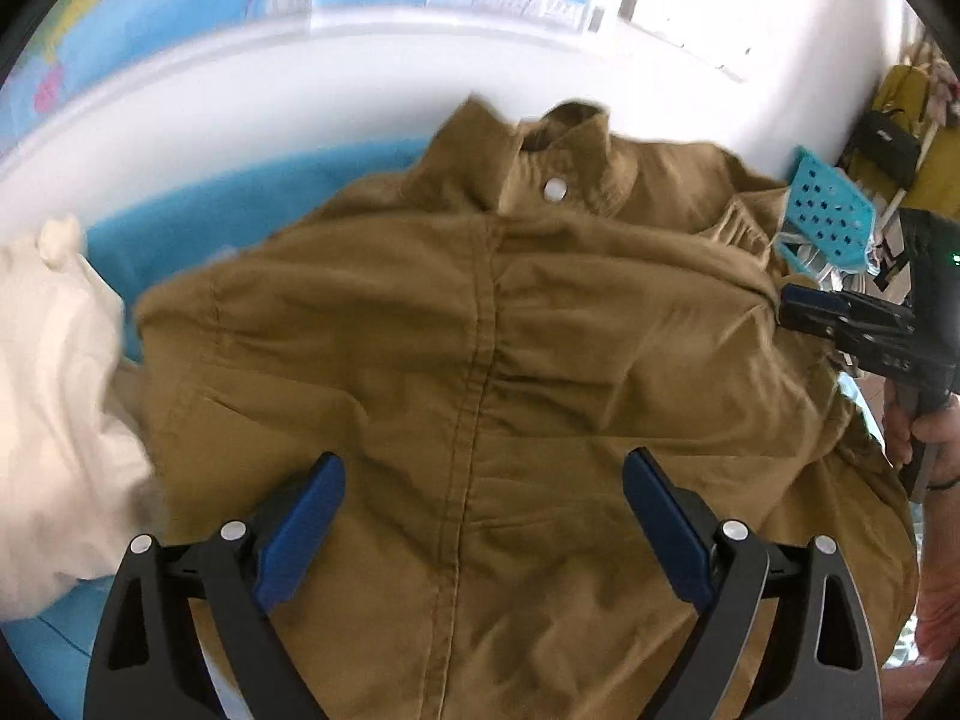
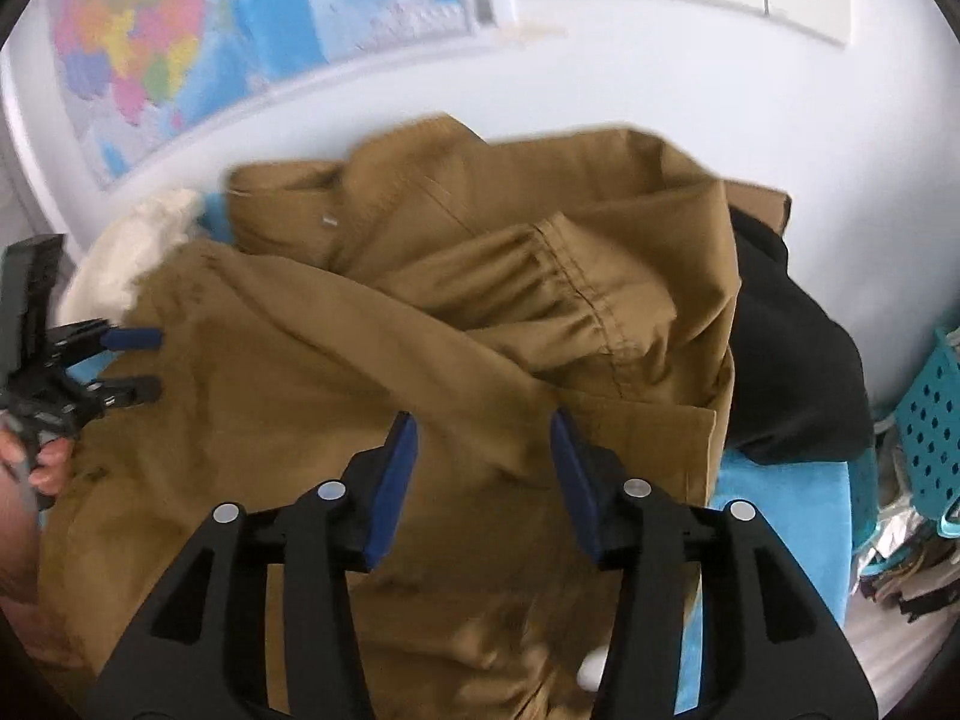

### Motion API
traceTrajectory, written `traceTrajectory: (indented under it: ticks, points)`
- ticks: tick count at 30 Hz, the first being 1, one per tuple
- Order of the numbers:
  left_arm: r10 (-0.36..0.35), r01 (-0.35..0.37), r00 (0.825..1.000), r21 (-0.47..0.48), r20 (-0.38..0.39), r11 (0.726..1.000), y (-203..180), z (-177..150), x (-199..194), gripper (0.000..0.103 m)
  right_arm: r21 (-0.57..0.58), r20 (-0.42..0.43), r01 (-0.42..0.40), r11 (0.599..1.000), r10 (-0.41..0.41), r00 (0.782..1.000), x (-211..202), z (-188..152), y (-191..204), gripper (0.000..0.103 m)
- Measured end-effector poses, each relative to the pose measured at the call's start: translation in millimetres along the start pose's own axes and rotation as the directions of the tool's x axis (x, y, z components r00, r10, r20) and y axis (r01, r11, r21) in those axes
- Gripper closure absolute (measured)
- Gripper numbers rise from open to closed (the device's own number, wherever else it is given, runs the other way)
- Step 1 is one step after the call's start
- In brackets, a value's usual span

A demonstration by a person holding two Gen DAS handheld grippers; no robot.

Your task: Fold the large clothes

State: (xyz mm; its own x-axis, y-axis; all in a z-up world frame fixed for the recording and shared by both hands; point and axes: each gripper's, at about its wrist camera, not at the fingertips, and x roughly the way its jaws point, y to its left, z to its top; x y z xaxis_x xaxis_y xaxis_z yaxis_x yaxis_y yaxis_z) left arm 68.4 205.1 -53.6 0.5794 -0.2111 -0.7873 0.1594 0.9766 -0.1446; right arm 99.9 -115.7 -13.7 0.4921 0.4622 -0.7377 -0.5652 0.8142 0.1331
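Note:
A tan jacket (image 1: 480, 324) lies front up on a blue table cover (image 1: 180, 228), collar at the far side, one snap showing. In the right wrist view the tan jacket (image 2: 336, 372) has a sleeve with a gathered cuff (image 2: 576, 294) folded across it. My left gripper (image 1: 483, 480) is open just above the jacket's lower front, holding nothing; it also shows in the right wrist view (image 2: 150, 363). My right gripper (image 2: 483, 438) is open over the jacket's edge, empty. In the left wrist view it (image 1: 792, 306) sits at the jacket's right side, jaws close together.
A cream garment (image 1: 54, 372) lies left of the jacket. A black garment (image 2: 792, 348) lies at its right. A teal perforated basket (image 2: 936, 420) stands at the table's right end. A map (image 2: 180, 30) hangs on the white wall behind.

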Motion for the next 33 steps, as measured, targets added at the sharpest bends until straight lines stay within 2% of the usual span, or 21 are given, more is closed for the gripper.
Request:
traceTrajectory:
  ticks: [3,5,6,7,8,10,12,14,15,18,22,25,26,28,29,30,31,33]
  points:
    - [-0.005,0.002,0.998,0.050,0.056,0.999,-8,12,-15,0.012,-0.016,0.008,-0.023,1.000,0.023,1.000,-14,-6,10,0.049]
    - [-0.026,0.021,0.997,0.061,0.077,0.998,-12,30,-16,0.017,-0.013,-0.001,-0.035,0.999,0.035,0.999,-14,-10,11,0.049]
    - [-0.039,0.033,0.996,0.066,0.084,0.997,-15,39,-15,0.027,-0.014,-0.006,-0.034,0.999,0.034,0.999,-12,-9,12,0.049]
    - [-0.051,0.045,0.995,0.072,0.090,0.996,-17,52,-11,0.042,-0.011,-0.014,-0.033,0.999,0.033,0.999,-10,-11,12,0.049]
    - [-0.066,0.060,0.994,0.078,0.087,0.995,-20,60,-7,0.050,-0.002,-0.020,-0.037,0.999,0.037,0.999,-9,-10,12,0.049]
    - [-0.114,0.111,0.992,0.076,0.048,0.991,-22,80,11,0.073,0.018,-0.032,-0.045,0.999,0.046,0.998,-4,-8,10,0.049]
    - [-0.111,0.111,0.994,0.056,0.006,0.992,-20,95,29,0.085,0.026,-0.037,-0.053,0.998,0.054,0.998,-1,-9,9,0.049]
    - [-0.070,0.071,0.997,0.047,-0.013,0.996,-17,110,50,0.087,0.033,-0.040,-0.053,0.998,0.054,0.998,1,-11,6,0.049]
    - [-0.044,0.045,0.999,0.041,-0.024,0.998,-14,117,59,0.091,0.037,-0.044,-0.057,0.998,0.058,0.997,3,-11,5,0.049]
    - [-0.031,0.028,0.996,-0.037,-0.085,0.999,8,138,92,0.098,0.055,-0.056,-0.054,0.997,0.057,0.997,8,-13,-1,0.049]
    - [-0.026,0.014,0.992,-0.099,-0.125,0.995,23,149,120,0.099,0.076,-0.074,-0.060,0.995,0.066,0.995,14,-18,-6,0.047]
    - [0.045,-0.053,0.990,-0.059,-0.137,0.997,12,145,125,0.098,0.076,-0.066,-0.060,0.995,0.065,0.996,7,-18,-6,0.046]
    - [0.055,-0.060,0.991,-0.042,-0.119,0.997,6,144,119,0.093,0.078,-0.056,-0.061,0.995,0.066,0.996,3,-18,-5,0.045]
    - [0.034,-0.036,0.998,-0.019,-0.060,0.999,-5,138,95,0.062,0.077,-0.031,-0.083,0.994,0.085,0.996,-7,-17,-5,0.043]
    - [0.037,-0.037,0.999,-0.001,-0.005,0.999,-11,133,77,0.053,0.060,-0.014,-0.093,0.994,0.094,0.995,-14,-17,-1,0.043]
    - [0.049,-0.050,0.998,0.016,0.025,0.999,-15,130,66,0.039,0.045,-0.008,-0.097,0.994,0.097,0.995,-17,-17,3,0.043]
    - [0.071,-0.075,0.994,0.048,0.080,0.996,-22,122,45,0.032,0.020,-0.008,-0.104,0.994,0.104,0.995,-18,-18,8,0.043]
    - [0.050,-0.060,0.992,0.084,0.115,0.995,-31,109,22,0.031,-0.003,-0.021,-0.107,0.994,0.107,0.994,-15,-20,14,0.043]
